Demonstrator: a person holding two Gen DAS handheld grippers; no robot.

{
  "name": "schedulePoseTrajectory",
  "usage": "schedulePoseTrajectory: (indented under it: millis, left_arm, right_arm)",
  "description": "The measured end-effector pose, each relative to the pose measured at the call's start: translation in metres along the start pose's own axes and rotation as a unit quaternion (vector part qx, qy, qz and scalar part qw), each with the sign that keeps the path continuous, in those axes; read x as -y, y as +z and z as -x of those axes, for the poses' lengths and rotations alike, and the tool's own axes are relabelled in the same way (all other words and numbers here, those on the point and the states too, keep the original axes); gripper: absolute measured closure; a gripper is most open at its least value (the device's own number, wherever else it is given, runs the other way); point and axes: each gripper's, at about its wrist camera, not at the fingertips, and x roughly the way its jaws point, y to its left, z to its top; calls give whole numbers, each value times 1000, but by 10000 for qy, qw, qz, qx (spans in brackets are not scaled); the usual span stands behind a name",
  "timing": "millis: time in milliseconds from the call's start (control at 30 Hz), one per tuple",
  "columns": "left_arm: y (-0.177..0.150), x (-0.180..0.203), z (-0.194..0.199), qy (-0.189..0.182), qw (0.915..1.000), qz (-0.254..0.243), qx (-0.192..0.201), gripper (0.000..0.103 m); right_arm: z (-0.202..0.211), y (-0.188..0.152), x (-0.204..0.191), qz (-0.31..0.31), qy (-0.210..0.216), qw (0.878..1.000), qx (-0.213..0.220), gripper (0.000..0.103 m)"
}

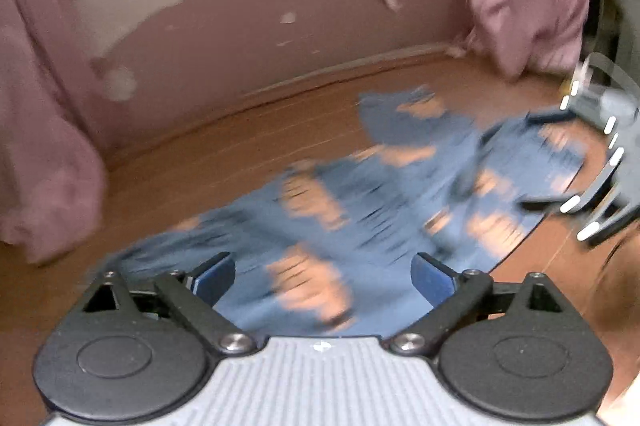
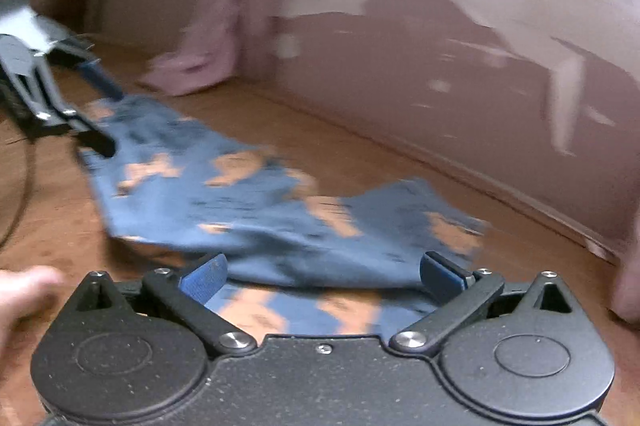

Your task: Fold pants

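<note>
The ripped blue jeans (image 1: 384, 210) lie spread and rumpled on the brown wooden table (image 1: 224, 154), near the peeling pink wall (image 1: 280, 38). The left gripper (image 1: 323, 276) hovers over one end with fingers apart; the right gripper (image 2: 323, 272) does likewise over the other. Pink curtains (image 2: 224, 38) hang behind.

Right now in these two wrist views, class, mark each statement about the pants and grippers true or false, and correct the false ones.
1. The pants are blue with orange patches. True.
2. The left gripper is shut on the fabric. False: its jaws stand wide open.
3. The pants lie on a brown wooden surface. True.
4. The right gripper is clamped shut. False: its jaws are open.
5. The wall is freshly painted green. False: pink, peeling.
</note>
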Motion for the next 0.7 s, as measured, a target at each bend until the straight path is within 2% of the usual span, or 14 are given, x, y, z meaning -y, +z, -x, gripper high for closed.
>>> schedulePoseTrajectory:
  millis: [100,200,267,367,500,567,667,700]
  left_arm:
    - [19,11,-28,-620,9950,754,-205,5]
    - [27,12,-60,-1076,9806,1543,-554,7]
    - [26,6,-78,-1282,9666,2068,-804,11]
    - [17,-2,-95,-1348,9458,2782,-992,18]
    - [7,-9,-102,-1546,9238,3380,-922,29]
    - [2,-11,-104,-1689,9101,3659,-961,42]
    - [-7,-15,-108,-1845,8887,4058,-1069,53]
    - [-8,-15,-110,-1862,8842,4146,-1079,55]
  right_arm:
    - [-1,-10,25,-537,-223,9983,53,1]
    - [-3,-22,43,-883,-246,9957,134,1]
    - [-7,-24,50,-952,-245,9950,160,1]
    - [-9,-23,55,-1021,-132,9943,273,1]
    - [-13,-22,56,-1121,64,9933,281,1]
    - [-17,-22,55,-1167,165,9928,223,1]
    - [-21,-22,54,-1249,281,9916,175,1]
    - [-22,-22,53,-1276,301,9912,170,1]
